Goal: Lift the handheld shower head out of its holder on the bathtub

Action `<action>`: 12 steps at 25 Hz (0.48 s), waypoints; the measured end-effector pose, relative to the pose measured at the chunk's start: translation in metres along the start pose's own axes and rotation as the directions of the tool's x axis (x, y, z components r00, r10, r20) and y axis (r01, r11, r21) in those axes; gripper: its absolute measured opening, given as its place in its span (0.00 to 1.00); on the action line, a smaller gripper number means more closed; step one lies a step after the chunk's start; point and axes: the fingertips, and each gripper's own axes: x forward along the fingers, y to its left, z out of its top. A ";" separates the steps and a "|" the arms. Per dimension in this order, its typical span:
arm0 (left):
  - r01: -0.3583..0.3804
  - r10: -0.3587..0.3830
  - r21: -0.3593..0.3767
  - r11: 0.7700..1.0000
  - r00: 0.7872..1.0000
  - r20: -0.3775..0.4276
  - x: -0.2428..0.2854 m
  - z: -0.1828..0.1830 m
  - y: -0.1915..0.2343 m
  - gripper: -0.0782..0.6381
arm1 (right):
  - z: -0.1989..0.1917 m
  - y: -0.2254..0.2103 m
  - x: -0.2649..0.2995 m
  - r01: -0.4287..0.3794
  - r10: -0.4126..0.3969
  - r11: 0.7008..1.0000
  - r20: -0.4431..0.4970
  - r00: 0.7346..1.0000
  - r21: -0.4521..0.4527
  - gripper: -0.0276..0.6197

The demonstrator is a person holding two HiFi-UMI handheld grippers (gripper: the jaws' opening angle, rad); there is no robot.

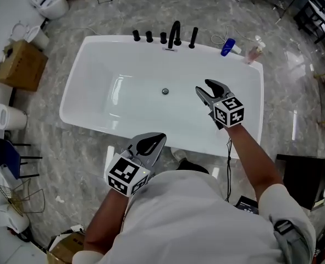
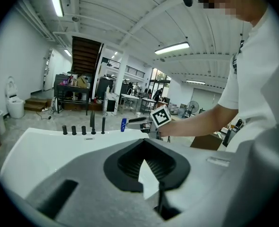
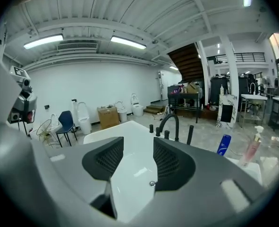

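The handheld shower head (image 1: 193,37) stands upright in its holder on the bathtub's (image 1: 107,40) far rim, right of the spout (image 1: 175,33). The right gripper (image 1: 202,86) hangs wide open and empty over the open basin. The left gripper (image 1: 161,138), jaw tips together on nothing, is at the near rim.

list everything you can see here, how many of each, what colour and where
white bathtub: one, white, middle of the grey marble floor
black curved tap spout: one, black, tub's far rim
black tap knobs: three, black, far rim, left of the spout
black handheld shower head: one, black, upright in its holder, right of the spout
blue plastic bottle: one, blue, by the tub's far right corner
pink spray bottle: one, pink, right of the blue bottle
brown cardboard box: one, brown, floor left of the tub
left claw: one, grey, shut, empty, by the near rim
right claw: one, grey, open, empty, over the tub
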 end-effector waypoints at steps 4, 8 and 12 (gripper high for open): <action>-0.051 0.051 -0.021 0.998 0.999 -0.010 0.035 0.010 0.011 0.12 | -0.008 -0.066 0.041 -0.001 0.000 1.000 -0.020 1.000 -0.001 0.37; -0.098 0.097 -0.042 0.994 0.995 -0.033 0.053 0.015 0.026 0.12 | -0.019 -0.121 0.086 0.020 -0.020 1.000 -0.049 0.999 0.004 0.37; -0.142 0.138 -0.057 0.988 0.988 -0.063 0.068 0.013 0.047 0.12 | -0.026 -0.168 0.128 0.053 -0.050 0.998 -0.064 0.997 0.044 0.36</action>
